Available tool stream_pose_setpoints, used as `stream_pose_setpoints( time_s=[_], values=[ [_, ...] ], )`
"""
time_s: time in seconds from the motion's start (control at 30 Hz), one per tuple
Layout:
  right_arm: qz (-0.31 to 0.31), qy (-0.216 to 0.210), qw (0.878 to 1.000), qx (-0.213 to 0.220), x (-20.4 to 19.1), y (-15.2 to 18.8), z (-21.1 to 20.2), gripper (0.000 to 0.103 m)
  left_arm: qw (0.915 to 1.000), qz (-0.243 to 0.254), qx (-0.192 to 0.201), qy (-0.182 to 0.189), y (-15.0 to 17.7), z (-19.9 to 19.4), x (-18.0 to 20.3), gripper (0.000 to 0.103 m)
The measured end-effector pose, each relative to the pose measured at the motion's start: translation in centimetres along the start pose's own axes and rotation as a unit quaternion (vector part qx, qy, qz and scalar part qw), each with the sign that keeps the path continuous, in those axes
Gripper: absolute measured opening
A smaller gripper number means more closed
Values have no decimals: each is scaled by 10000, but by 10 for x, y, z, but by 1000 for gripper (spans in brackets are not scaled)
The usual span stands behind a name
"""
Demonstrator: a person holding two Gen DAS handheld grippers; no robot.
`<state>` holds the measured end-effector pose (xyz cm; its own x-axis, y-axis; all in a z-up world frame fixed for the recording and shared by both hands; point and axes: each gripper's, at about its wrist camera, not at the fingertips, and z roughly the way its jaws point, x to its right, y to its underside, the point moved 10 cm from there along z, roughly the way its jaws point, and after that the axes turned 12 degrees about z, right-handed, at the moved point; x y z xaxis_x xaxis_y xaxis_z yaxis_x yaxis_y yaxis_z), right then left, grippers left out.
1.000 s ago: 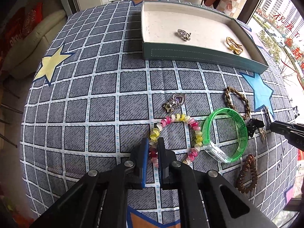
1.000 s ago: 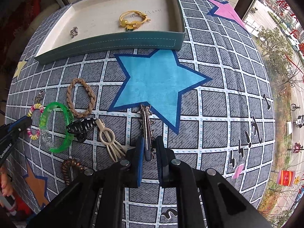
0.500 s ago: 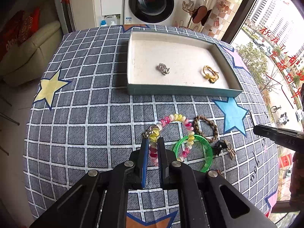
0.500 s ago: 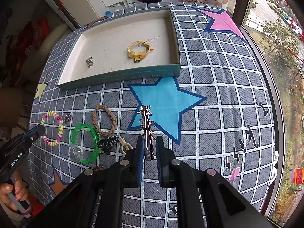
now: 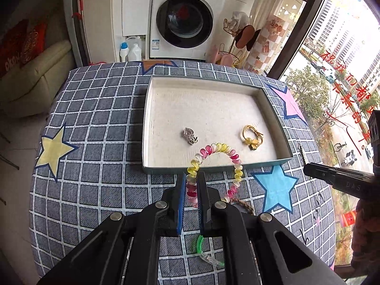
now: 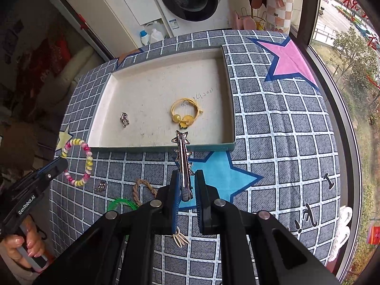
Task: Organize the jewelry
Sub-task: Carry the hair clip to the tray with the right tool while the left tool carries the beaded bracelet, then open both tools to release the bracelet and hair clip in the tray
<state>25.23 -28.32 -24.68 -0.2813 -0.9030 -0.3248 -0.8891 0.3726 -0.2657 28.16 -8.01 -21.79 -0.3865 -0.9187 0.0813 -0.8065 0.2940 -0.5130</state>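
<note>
Two pieces now off checked cloth, both carried higher than a second ago — transfer to tray underway. Your left gripper (image 5: 190, 185) clamps pink-and-yellow coil bracelet (image 5: 215, 163); your right gripper (image 6: 186, 187) pinches silver star-studded hair clip (image 6: 182, 159). Shallow teal-sided tray (image 6: 163, 148) holds silver charm (image 6: 124, 119), then yellow elastic hair tie (image 6: 186, 114).
</note>
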Motion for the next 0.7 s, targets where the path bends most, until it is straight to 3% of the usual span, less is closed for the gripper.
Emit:
stream_pose_setpoints(
  time_s=[0.7],
  values=[
    [-20, -224, 9995, -216, -10, -84, 61, 13, 9991, -82, -182, -372, -72, 93, 1, 21]
  ],
)
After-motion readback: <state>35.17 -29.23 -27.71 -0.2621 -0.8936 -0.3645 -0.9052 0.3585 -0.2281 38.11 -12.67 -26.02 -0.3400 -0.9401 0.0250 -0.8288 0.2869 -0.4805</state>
